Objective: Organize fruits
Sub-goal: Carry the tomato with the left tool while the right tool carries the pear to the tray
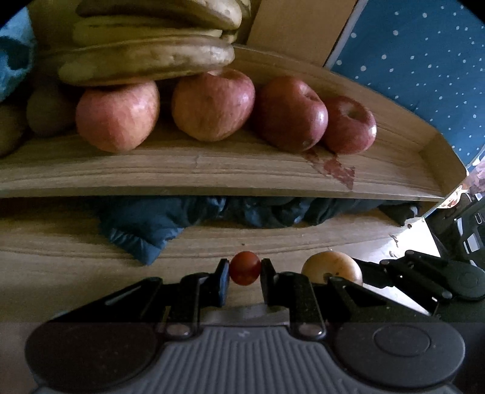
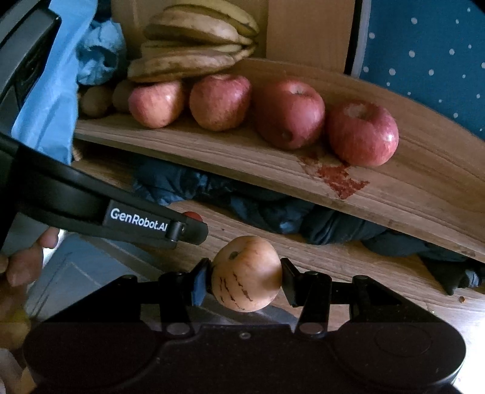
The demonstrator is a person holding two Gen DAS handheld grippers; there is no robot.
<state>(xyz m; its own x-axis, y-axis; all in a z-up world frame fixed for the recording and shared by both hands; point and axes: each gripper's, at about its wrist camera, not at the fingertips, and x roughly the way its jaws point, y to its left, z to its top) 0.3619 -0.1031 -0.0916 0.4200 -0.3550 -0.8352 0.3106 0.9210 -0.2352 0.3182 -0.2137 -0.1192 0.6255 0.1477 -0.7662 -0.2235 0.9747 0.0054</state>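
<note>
My left gripper is shut on a small round red fruit, held a little above the lower wooden board. My right gripper is shut on a pale yellow-orange apple with dark scratch marks. That apple also shows just right of the left fingers. The left gripper's finger crosses the right wrist view, with the red fruit peeking over it. Ahead and above is a wooden shelf holding several red apples, brownish bananas stacked over them and kiwis at the left.
Dark blue cloth is bunched under the shelf on the lower board. A red stain marks the shelf near its right end. Blue dotted fabric hangs at the right, with cardboard behind. A person's hand shows at left.
</note>
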